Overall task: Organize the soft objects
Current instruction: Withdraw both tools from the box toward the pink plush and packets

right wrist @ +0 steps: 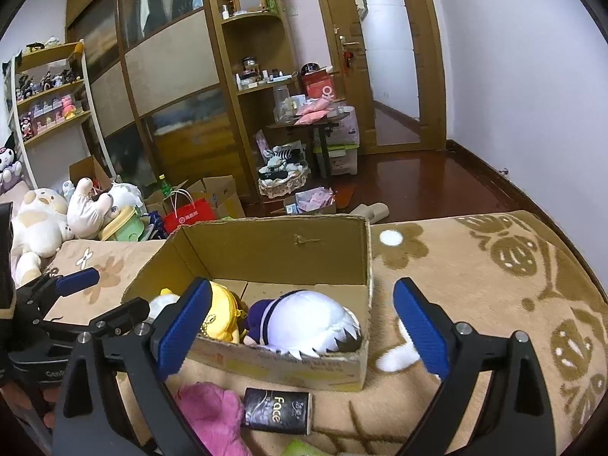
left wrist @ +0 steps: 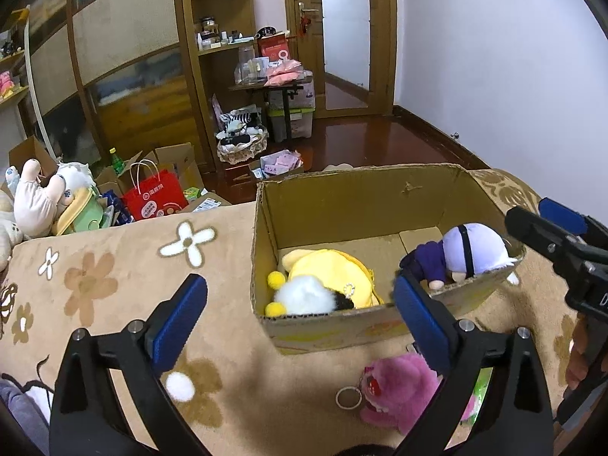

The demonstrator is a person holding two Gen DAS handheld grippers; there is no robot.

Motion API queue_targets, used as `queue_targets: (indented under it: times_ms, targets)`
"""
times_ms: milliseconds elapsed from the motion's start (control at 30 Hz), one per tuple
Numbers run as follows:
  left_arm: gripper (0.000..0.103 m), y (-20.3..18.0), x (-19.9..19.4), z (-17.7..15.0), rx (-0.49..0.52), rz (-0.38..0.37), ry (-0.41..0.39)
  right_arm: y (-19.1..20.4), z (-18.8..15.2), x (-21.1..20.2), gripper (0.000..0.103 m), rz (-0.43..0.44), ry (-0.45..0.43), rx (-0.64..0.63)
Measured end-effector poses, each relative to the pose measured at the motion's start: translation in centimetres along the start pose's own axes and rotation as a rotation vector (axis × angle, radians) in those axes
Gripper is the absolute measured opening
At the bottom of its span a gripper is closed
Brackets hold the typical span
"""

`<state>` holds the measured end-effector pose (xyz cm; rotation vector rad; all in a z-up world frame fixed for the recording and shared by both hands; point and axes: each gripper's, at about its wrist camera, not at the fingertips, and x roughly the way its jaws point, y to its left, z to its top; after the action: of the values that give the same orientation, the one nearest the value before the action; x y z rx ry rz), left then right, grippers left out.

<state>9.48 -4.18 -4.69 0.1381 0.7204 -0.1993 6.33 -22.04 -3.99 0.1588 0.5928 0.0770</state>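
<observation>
An open cardboard box (left wrist: 342, 197) (right wrist: 266, 247) stands on the flowered beige blanket (left wrist: 114, 266). Inside lie a yellow and white plush (left wrist: 323, 281) (right wrist: 220, 311) and a purple doll with a white head (left wrist: 463, 254) (right wrist: 304, 323), which rests against the box's near right corner. A pink plush bear (left wrist: 399, 391) (right wrist: 212, 410) lies on the blanket in front of the box. My left gripper (left wrist: 300, 323) is open and empty, above the box's near edge. My right gripper (right wrist: 302, 326) is open and empty, just above the purple doll; it also shows in the left wrist view (left wrist: 547, 224).
A black "Face" tissue pack (right wrist: 277, 410) lies by the pink bear. A metal key ring (left wrist: 348, 398) hangs from the bear. White plush toys (right wrist: 41, 224), a red paper bag (left wrist: 155, 197), boxes and a basket crowd the floor beyond the bed.
</observation>
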Motion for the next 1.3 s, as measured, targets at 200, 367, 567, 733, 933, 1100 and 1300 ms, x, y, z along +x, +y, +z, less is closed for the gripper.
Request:
queue_targets:
  times_ms: [200, 367, 567, 733, 933, 1100, 1300]
  targets:
    - [0.098, -0.2, -1.5, -0.6, 0.005, 0.017, 0.005, -0.4, -0.3, -2.1, 0.1, -0.021, -0.012, 0.015]
    - [0.098, -0.3, -3.0, -1.2, 0.006, 0.023, 0.018, -0.6, -1.0, -3.8, 0.1, -0.028, -0.006, 0.022]
    - [0.098, -0.5, -5.1, -1.9, 0.012, 0.035, 0.018, -0.8, -1.6, -5.3, 0.1, -0.038, 0.018, 0.035]
    - [0.098, -0.4, -6.4, -2.5, 0.002, 0.046, 0.026, -0.7, -2.3, -6.2, 0.1, -0.035, 0.039, 0.034]
    - [0.098, 0.1, -7.6, -3.1, -0.037, 0.048, 0.045, -0.8, -2.8, -7.4, 0.1, -0.043, 0.049, 0.046]
    - [0.098, 0.6, -8.2, -3.6, -0.064, 0.05, 0.056, -1.2, -3.6, -7.9, 0.1, -0.054, 0.071, 0.062]
    - [0.098, 0.7, -8.5, -3.9, -0.07, 0.043, 0.066, -1.2, -4.3, -8.4, 0.1, -0.055, 0.082, 0.073]
